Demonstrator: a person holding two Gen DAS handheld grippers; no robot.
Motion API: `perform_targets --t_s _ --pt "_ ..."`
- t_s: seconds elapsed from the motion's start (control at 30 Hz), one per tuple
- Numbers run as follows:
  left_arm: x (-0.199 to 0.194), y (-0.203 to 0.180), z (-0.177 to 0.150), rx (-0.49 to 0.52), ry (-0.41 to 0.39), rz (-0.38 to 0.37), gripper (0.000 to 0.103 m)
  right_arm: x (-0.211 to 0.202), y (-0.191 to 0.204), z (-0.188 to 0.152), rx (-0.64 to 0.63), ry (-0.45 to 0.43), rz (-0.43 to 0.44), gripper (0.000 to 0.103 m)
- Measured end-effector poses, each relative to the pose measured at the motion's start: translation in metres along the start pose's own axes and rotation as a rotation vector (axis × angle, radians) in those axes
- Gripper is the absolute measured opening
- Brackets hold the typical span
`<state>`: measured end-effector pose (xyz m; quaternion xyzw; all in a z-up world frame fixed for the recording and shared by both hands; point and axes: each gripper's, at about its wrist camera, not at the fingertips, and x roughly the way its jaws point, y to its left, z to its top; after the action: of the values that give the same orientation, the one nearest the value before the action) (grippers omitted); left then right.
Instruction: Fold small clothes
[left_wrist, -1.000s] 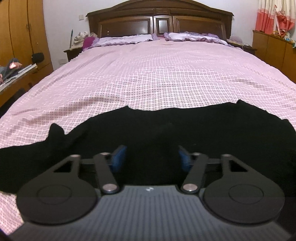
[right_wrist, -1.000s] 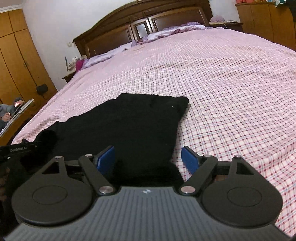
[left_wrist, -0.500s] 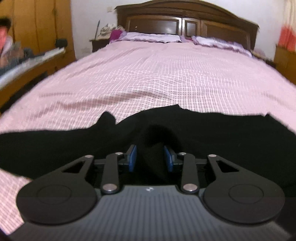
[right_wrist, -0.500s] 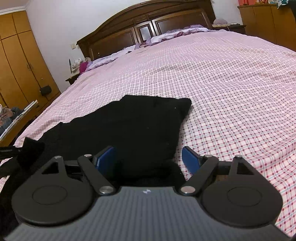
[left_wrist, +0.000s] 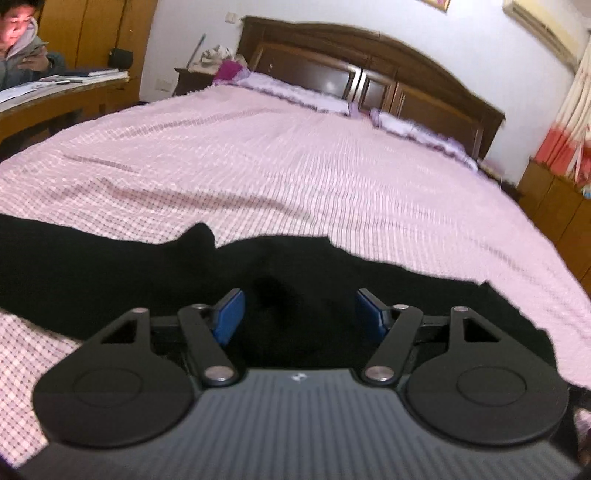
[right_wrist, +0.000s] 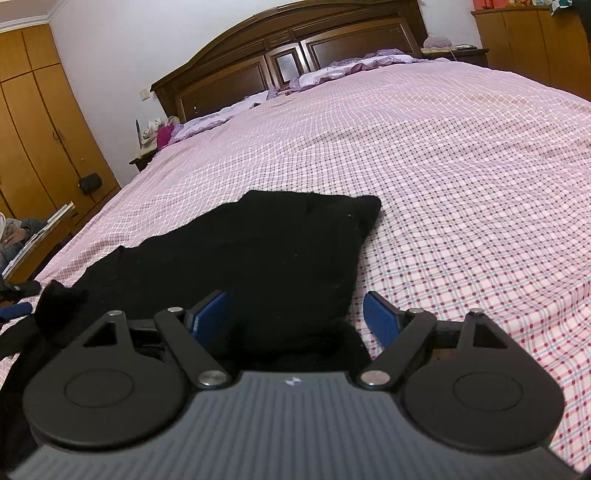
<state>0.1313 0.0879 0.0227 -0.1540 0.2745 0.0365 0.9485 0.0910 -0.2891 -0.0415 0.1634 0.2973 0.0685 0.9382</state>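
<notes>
garment (right_wrist: 266, 258) lies on the bed (right_wrist: 461, 155) (near edge).

Each hand-held gripper looks alike. The left gripper (left_wrist: 297, 312) has a dark grey ribbed housing along the lower edge of the frame, with a small pale logo at its top centre. Two round black discs flank it, each with a faint inner circle and a triangular cut-out arm. Black link bars with silver rivets at both ends run up to blue pads (left_wrist: 229, 314) on the jaws. The right gripper (right_wrist: 295, 317) shows the same ribbed body, logo, discs, riveted links and blue ridged pads (right_wrist: 380, 321).
</notes>
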Motion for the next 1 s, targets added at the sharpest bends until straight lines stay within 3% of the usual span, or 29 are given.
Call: perform_targets --t_s 0.1,0.33,0.43,0.47,0.5,0.53,0.63,0.67,0.7,0.77,1.0 --pt "-0.007 0.002 0.002 -0.017 -0.046 0.022 0.068 0.000 0.000 0.000 0.001 0.000 0.000 0.085" --pt "0.033 0.004 -0.004 0.037 0.061 0.014 0.068 0.006 0.000 0.014 0.013 -0.005 0.004 0.085" --pt "0.050 0.007 -0.008 0.033 0.064 0.008 0.065 0.016 -0.006 0.024 0.066 0.003 0.005 0.085" --pt "0.053 0.008 -0.009 0.030 0.059 0.008 0.056 0.020 -0.008 0.027 0.081 0.006 0.004 0.085" --pt "0.056 0.010 -0.008 0.030 0.061 -0.009 0.020 0.024 -0.010 0.029 0.089 0.009 0.000 0.085" --pt "0.059 0.012 -0.008 0.022 0.077 -0.024 0.012 0.030 -0.012 0.031 0.095 0.014 -0.009 0.085" --pt "0.057 0.017 -0.006 -0.007 0.050 -0.052 0.011 0.045 -0.018 0.037 0.134 0.024 -0.032 0.083" --pt "0.056 0.017 -0.005 0.005 0.034 -0.053 0.011 0.049 -0.020 0.038 0.149 0.021 -0.037 0.075" --pt "0.055 0.018 -0.004 0.011 0.024 -0.053 0.011 0.052 -0.020 0.039 0.146 0.019 -0.034 0.045" --pt "0.056 0.018 -0.002 0.005 0.028 -0.053 0.011 0.057 -0.018 0.042 0.129 0.025 -0.040 0.009" --pt "0.072 0.015 -0.006 0.047 0.121 0.045 0.015 0.066 -0.014 0.042 0.075 0.032 -0.127 0.007"
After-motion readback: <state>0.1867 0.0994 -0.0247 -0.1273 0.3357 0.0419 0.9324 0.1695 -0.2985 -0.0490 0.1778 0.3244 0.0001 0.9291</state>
